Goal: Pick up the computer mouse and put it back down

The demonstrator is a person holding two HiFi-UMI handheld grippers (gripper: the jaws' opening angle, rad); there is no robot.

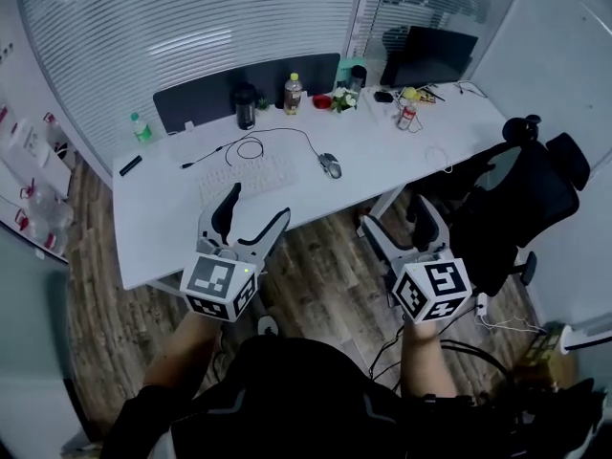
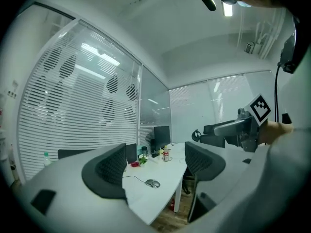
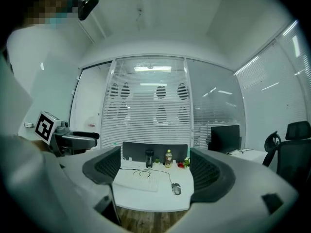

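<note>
We hold both grippers short of the white desk (image 1: 163,220), over the wood floor; L gripper (image 1: 256,208) has its jaws spread wide w/ nothing btwn them; R gripper (image 1: 399,226) is likewise agape and empty; the computer mouse (image 1: 330,165) lies on the desk just right of the keyboard (image 1: 247,182), well apart from both grippers.

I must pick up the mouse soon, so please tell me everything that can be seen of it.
The mouse is small, oval and grey, seemingly plastic. It lies flat on the white desk, right of the keyboard and apart from it. A thin dark cable runs from its far end and loops behind the keyboard. Nothing else touches it.
</note>
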